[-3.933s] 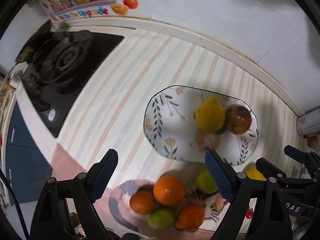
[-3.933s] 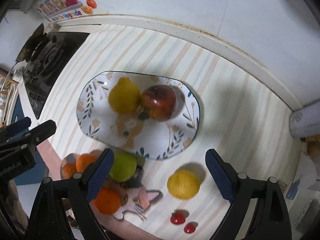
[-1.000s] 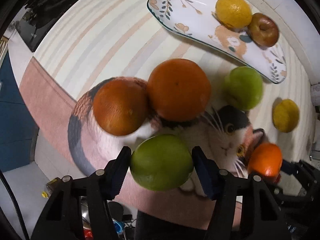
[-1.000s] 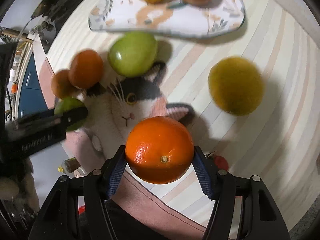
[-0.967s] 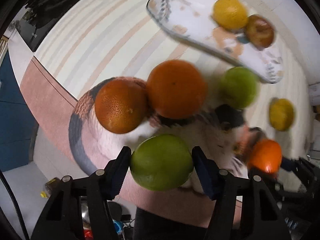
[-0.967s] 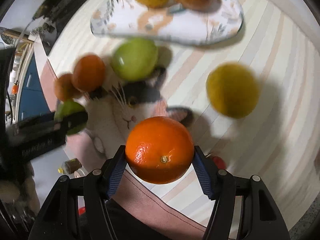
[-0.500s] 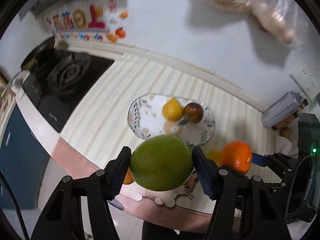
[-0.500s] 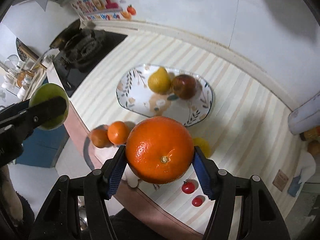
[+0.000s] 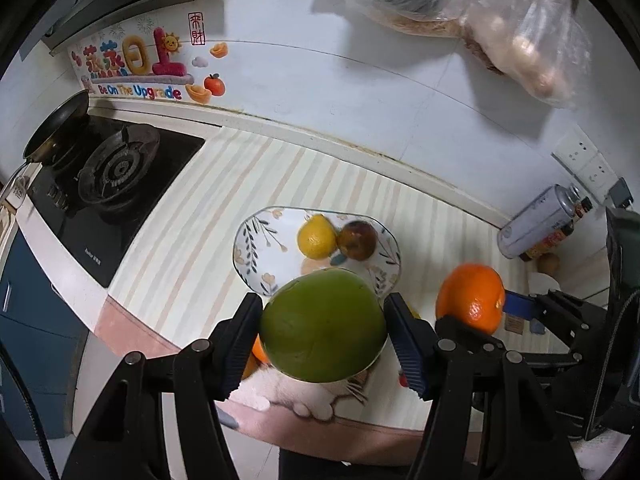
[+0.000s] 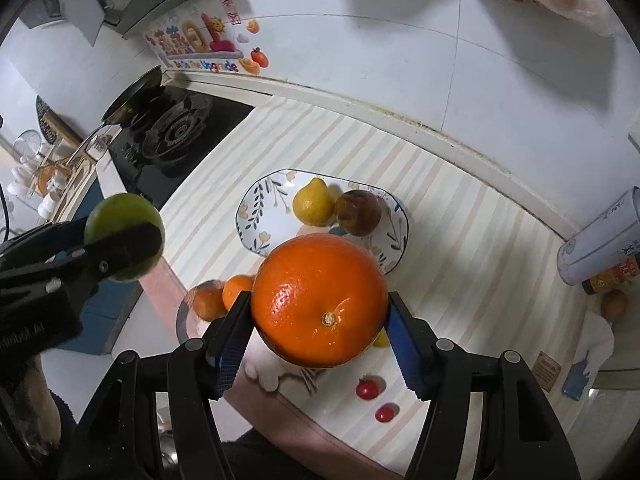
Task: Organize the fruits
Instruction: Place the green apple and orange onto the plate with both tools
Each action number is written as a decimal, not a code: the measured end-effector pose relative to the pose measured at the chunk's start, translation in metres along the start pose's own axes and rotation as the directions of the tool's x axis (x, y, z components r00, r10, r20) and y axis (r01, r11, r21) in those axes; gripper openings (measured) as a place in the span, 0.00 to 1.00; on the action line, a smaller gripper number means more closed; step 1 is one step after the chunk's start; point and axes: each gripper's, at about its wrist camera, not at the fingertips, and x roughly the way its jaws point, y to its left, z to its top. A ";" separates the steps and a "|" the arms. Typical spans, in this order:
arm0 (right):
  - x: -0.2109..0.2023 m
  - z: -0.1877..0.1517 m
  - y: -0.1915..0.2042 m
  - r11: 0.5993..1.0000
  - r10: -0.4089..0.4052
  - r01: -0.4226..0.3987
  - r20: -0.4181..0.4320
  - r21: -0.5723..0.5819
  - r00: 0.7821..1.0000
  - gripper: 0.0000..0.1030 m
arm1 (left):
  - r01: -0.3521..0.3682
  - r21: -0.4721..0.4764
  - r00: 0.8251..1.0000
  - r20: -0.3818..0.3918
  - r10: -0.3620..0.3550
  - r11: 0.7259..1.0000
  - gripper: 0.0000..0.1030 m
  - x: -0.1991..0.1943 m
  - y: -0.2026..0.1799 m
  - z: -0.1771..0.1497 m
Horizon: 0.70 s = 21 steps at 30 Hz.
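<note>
White tiled wall with a colourful sticker, black gas hob at left, striped countertop, perhaps blue cupboard fronts below

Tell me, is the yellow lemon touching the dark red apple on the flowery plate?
Touching. The right wrist view shows the yellow lemon pressed against the dark red apple, no gap.

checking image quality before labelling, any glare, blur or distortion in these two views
Left wrist view: sharp, strong fisheye bending of the counter edge, dark corners, green fruit evenly lit. Right wrist view: also sharp, same bending, bright glare patches on the orange, soft shadows beside the cherry tomatoes.
</note>
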 end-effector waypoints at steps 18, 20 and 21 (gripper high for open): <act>0.218 0.049 -0.018 0.981 0.002 0.047 -0.256 0.187 0.967 0.65 | -0.102 0.037 0.949 -0.295 0.109 0.994 0.59 0.230 0.072 0.100; 0.231 0.049 -0.019 0.979 -0.006 0.062 -0.279 0.194 0.960 0.65 | -0.101 0.040 0.937 -0.332 0.108 0.994 0.59 0.252 0.074 0.099; 0.237 0.049 -0.019 0.979 -0.009 0.068 -0.287 0.195 0.958 0.65 | -0.102 0.042 0.933 -0.342 0.111 0.994 0.59 0.257 0.074 0.098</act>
